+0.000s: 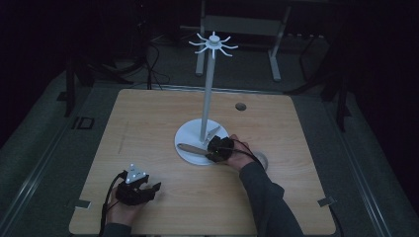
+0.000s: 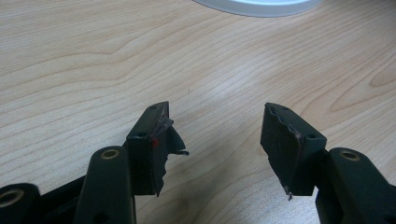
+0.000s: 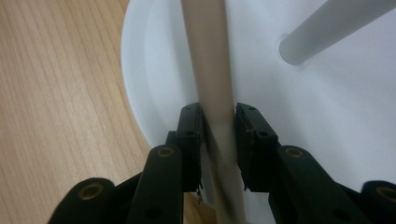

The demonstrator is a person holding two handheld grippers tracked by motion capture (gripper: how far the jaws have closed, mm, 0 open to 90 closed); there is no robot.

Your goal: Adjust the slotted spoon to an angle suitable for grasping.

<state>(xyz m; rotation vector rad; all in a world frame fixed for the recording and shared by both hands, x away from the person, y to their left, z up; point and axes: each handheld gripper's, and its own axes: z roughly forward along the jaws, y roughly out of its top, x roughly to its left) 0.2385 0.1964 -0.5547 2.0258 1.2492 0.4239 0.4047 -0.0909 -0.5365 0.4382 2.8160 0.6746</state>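
Dim room, wooden table, no legible writing, left gripper spread, right gripper pinching spoon handle.

On the one wooden table stood one white stand with a single pole and a round base. One long utensil lay across that base. There were two black grippers, the left gripper near and the right gripper farther.

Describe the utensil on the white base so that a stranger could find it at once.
On the wooden table stands a white stand with a round base. Across that base lies a long beige utensil, gripped by the right gripper; unlike the upright pole, it lies flat.
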